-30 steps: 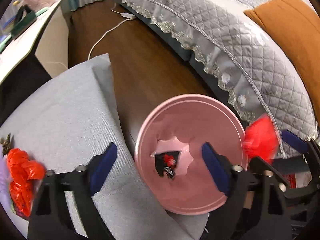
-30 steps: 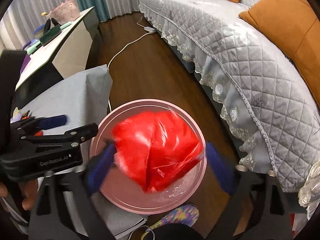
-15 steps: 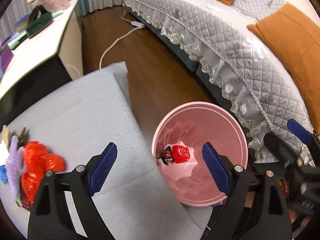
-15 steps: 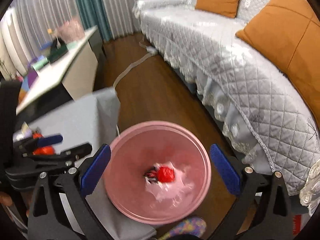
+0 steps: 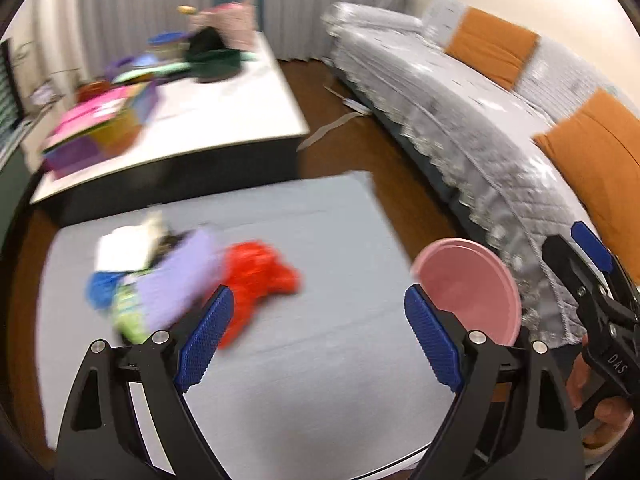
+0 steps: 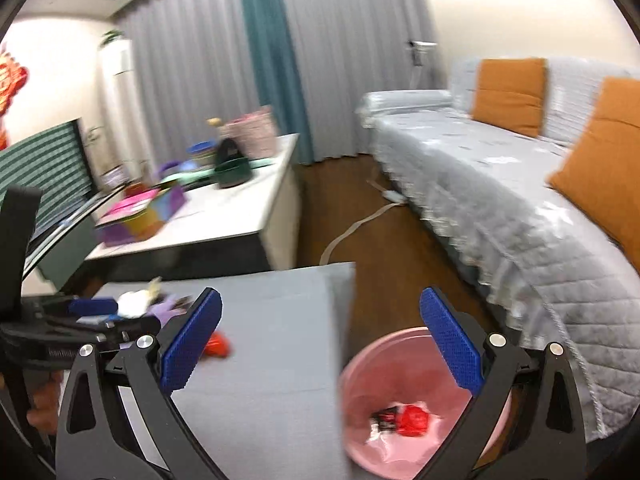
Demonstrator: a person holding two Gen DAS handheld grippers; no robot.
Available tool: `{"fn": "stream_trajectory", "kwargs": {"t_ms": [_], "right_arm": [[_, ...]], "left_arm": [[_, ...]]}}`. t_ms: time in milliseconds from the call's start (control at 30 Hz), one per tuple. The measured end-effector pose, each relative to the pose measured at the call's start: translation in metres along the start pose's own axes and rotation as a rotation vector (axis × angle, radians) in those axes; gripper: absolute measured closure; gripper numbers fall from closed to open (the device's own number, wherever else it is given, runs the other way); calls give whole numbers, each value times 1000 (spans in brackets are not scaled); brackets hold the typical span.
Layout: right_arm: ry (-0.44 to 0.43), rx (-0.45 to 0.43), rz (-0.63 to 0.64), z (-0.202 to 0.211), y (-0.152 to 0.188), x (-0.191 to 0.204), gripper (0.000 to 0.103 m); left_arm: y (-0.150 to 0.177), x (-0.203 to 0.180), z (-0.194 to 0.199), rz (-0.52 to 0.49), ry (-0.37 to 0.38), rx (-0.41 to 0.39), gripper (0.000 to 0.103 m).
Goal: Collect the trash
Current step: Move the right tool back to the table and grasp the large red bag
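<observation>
Dark wood floor (image 6: 384, 248), grey quilted sofa (image 6: 500, 200) with orange cushions (image 6: 508, 96), grey and teal curtains (image 6: 272, 60), cluttered white tabletop (image 5: 224, 116)

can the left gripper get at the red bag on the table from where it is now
Probably yes. The left gripper is open and empty, and the red bag lies on the grey table just past its left finger, with nothing between them. The purple trash beside it crowds one side.
</observation>
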State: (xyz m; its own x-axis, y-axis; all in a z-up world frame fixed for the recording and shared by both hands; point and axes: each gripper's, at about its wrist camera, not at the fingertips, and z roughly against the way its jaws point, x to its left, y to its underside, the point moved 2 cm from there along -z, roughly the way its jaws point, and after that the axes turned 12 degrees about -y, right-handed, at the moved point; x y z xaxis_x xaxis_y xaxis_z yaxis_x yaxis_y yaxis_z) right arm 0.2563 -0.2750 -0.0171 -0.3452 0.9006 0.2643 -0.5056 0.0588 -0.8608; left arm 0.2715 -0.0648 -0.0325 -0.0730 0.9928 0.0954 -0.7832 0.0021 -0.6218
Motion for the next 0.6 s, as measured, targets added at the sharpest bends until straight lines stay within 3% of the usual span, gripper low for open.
{"fn": "stream_trajectory", "kwargs": {"t_ms": [333,600], "right_arm": [[-186,144,42,-48,23,86,5],[-195,249,93,-84,45,117,5]], "left_arm": [[48,138,14,210,-173,24,19],[69,201,-22,299,-276,76,18]]}}
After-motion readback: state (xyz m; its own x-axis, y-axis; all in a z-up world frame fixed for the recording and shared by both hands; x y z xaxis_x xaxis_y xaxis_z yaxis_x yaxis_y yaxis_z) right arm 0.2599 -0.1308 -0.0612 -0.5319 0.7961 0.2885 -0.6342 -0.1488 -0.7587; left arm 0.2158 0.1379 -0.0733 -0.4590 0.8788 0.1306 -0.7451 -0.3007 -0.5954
